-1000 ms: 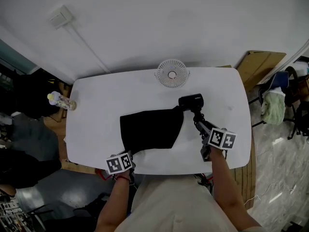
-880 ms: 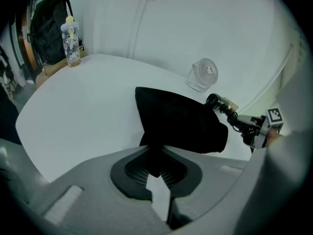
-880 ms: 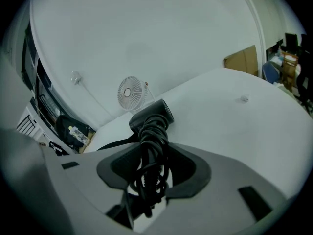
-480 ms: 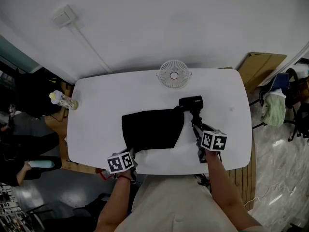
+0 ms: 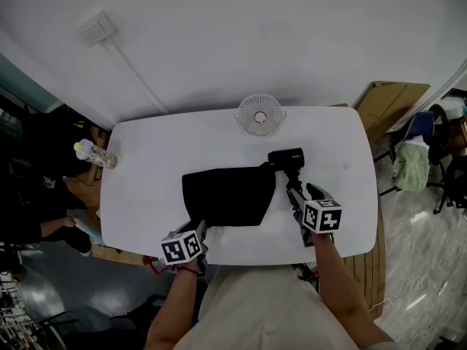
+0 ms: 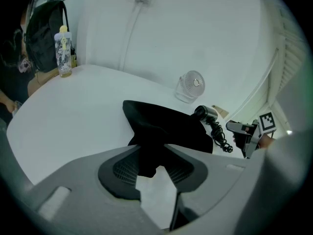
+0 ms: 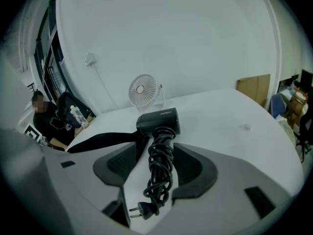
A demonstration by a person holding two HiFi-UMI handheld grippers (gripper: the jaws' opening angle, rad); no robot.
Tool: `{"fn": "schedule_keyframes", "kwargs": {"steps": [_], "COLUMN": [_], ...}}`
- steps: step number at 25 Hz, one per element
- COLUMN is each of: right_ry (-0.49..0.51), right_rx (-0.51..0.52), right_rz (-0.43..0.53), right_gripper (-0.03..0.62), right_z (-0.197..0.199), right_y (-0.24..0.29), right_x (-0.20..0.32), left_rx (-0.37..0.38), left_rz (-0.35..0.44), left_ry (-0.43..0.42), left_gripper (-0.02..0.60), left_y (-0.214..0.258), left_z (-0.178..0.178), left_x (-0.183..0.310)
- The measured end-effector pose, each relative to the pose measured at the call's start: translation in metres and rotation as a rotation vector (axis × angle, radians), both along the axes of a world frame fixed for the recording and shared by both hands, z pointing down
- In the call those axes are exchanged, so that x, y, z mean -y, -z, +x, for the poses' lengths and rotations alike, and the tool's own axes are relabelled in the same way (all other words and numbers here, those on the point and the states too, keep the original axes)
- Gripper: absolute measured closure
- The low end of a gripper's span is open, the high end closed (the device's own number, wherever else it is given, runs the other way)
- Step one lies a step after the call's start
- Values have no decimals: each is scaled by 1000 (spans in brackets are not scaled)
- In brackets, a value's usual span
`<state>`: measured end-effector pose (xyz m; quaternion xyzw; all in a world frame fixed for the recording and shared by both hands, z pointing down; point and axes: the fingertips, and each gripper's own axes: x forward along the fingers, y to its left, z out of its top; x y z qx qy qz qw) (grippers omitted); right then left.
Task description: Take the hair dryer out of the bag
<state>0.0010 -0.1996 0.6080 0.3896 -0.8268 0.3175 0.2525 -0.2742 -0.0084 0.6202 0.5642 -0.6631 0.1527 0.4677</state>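
The black bag lies flat on the white table. The black hair dryer lies outside it by its right edge, its cord-wrapped handle pointing toward me. My right gripper straddles that handle. Its jaws are opening, and the cord lies loose between the pads without touching them. My left gripper is at the bag's near left corner. Its jaws are opening too, with that corner drooping between the parted pads.
A small white fan stands at the table's far edge, behind the dryer. A bottle stands at the far left corner. Cardboard and a chair are off to the right. A person sits left of the table.
The left gripper's jaws have parted from the bag corner and it rose slightly. The right gripper rolled and shifted a little left, its jaws spreading wider. Bag and dryer stayed put.
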Motion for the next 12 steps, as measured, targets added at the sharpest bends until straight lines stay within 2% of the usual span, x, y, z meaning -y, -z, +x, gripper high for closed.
{"fn": "schedule_keyframes", "kwargs": {"steps": [7, 12], "right_ry": [40, 57], "right_rx": [11, 47], "right_rz": [61, 93], "right_gripper": [350, 352], "right_z": [-4, -7], "right_y": [25, 45], "right_x": [-4, -11], "left_rx": [111, 260], "left_rz": [110, 137], "left_ry": [-35, -57], "left_gripper": [460, 439], "left_y": [43, 79], "left_z": [1, -2], "left_x": [25, 38]}}
